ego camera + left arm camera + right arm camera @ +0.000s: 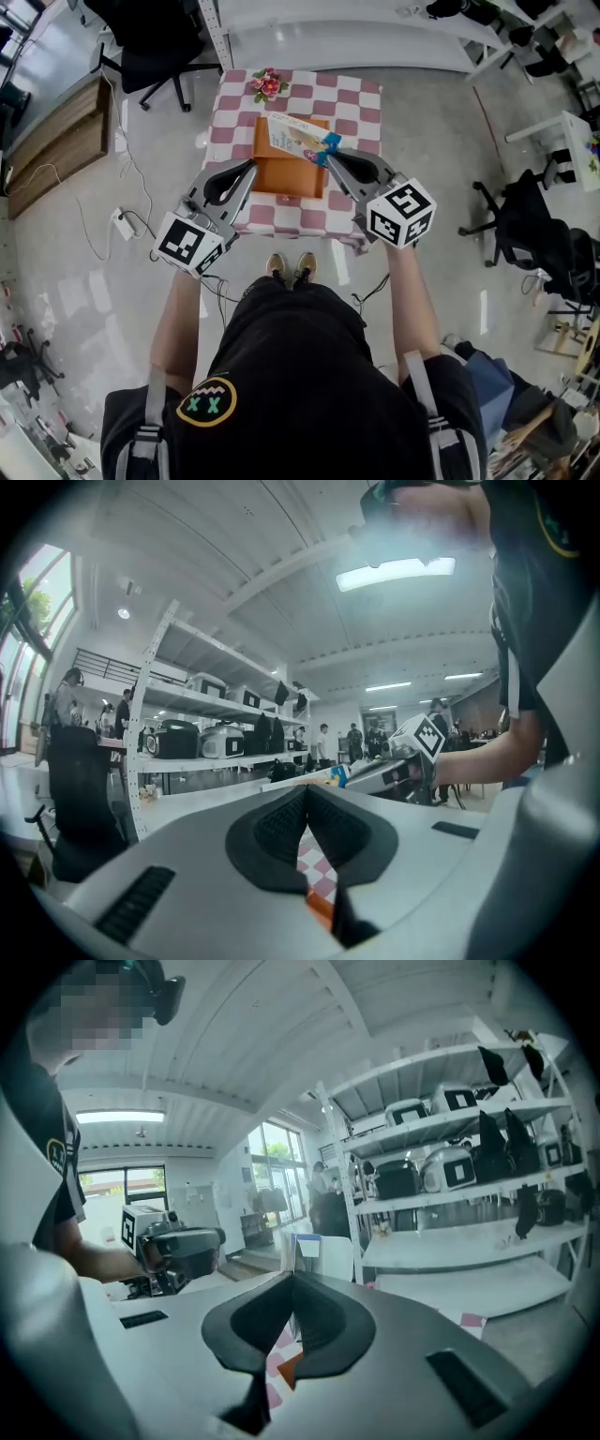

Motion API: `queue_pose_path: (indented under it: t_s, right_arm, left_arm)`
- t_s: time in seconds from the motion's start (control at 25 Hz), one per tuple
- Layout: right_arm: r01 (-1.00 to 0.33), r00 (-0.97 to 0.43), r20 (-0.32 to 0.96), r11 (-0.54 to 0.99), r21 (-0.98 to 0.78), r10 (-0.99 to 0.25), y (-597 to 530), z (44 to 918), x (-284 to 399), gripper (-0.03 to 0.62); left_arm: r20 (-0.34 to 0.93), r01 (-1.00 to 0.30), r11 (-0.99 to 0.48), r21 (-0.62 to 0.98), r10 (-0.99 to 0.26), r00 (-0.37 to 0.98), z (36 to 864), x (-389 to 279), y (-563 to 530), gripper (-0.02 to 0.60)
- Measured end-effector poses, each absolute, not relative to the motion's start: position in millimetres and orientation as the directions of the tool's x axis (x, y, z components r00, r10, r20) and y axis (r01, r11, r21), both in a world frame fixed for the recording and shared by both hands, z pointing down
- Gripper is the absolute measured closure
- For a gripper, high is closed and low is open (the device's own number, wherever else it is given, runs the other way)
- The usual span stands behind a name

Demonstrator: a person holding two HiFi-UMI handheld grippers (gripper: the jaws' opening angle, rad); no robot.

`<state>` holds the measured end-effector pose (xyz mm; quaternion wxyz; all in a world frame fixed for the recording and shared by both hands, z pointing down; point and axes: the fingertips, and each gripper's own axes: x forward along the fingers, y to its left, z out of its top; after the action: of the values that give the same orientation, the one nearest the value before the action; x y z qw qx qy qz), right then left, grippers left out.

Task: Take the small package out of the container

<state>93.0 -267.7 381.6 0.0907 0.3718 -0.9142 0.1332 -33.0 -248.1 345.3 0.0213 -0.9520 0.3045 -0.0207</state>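
Bearing orange container [291, 178]: checked tablecloth [364, 111] | floor [441, 178]: glossy grey | shelves [450, 1194]: appliances

The orange box [291, 178] fills the centre of the small table [364, 101], and the flat package [293, 137] pinched in the right tongs [328, 154] hangs tilted over the box's far half, so the way in from above is open only over its near half. The closed left tongs [253, 168] sit at the box's left edge and block that side, while the strip of checked cloth along the table's right edge is free. Flowers [268, 84] take the table's upper left corner, and a white shelf [356, 42] runs just beyond the far edge at the top of the frame.
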Motion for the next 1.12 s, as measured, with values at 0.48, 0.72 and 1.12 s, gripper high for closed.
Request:
queue_pose_path:
  t_s: [0.48,0.72,1.12]
  right_arm:
    - [-0.719,-0.677,0.101,0.685,0.116,-0.729,-234,331,91,0.571]
    - [-0.727,-0.663,0.075,0.665,0.171,-0.744,-221,334,91,0.571]
    - [-0.730,-0.666,0.019,0.656,0.188,-0.746,-218,322,82,0.572]
  left_arm:
    - [0.019,-0.570,-0.819,-0.072,-0.572,0.820,337,-34,-244,0.565]
    - [0.019,-0.565,-0.822,-0.073,-0.568,0.823,335,-34,-246,0.565]
    - [0.029,-0.549,-0.832,-0.076,-0.552,0.833,337,-30,-249,0.565]
